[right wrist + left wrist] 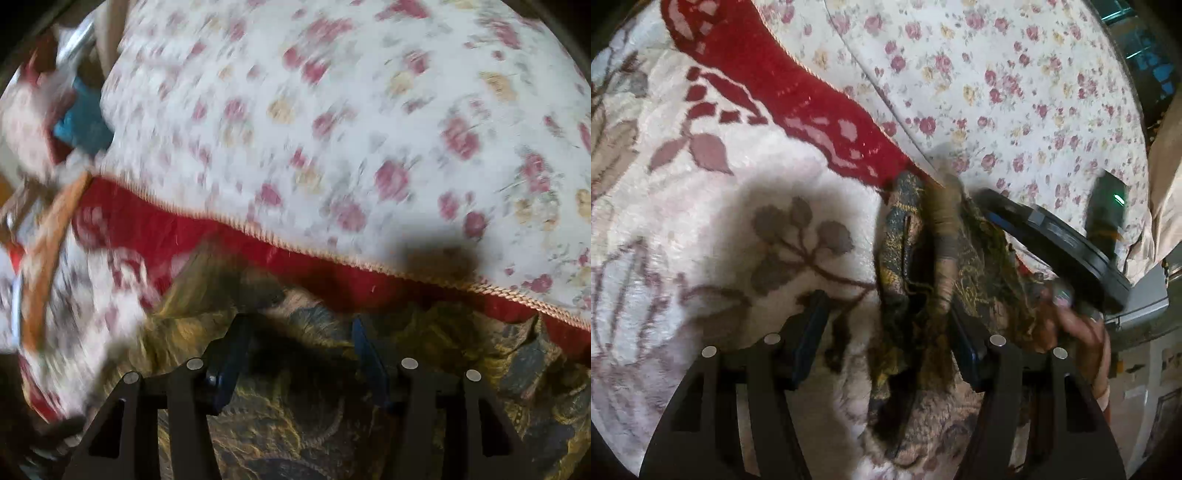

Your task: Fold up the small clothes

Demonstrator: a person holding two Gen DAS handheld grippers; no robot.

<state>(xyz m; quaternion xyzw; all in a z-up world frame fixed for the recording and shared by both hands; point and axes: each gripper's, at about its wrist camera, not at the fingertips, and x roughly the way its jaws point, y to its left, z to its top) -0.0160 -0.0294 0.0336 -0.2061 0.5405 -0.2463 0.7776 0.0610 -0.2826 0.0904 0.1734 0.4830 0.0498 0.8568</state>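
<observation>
Left wrist view, from its left edge: a fluffy cream blanket with muted leaf and berry patterns and a broad red border (713,192) fills that side, and a white quilted bedspread printed with small pink and yellow roses (979,85) lies beyond the border to the right. The left claw (886,332) stands open above the blanket — its left finger (809,339) over bare fleece, its right finger against the edge of a small dark garment of green, gold and tan patterned fabric (916,236), which hangs bunched in a crumpled strip between the blanket and the other tool. Whether that finger presses the cloth cannot be told. Further right, the black body of the right gripper tool (1060,240) crosses the frame, with the person's hand (1078,325) blurred beneath it. Right wrist view, heavily blurred: the blanket (92,295) at left, the rose bedspread (332,129) across the top with a corded edge, and the patterned garment (277,417) spread low in the frame under the right claw (299,339), whose jaws stand apart with cloth beneath them and nothing pinched.
</observation>
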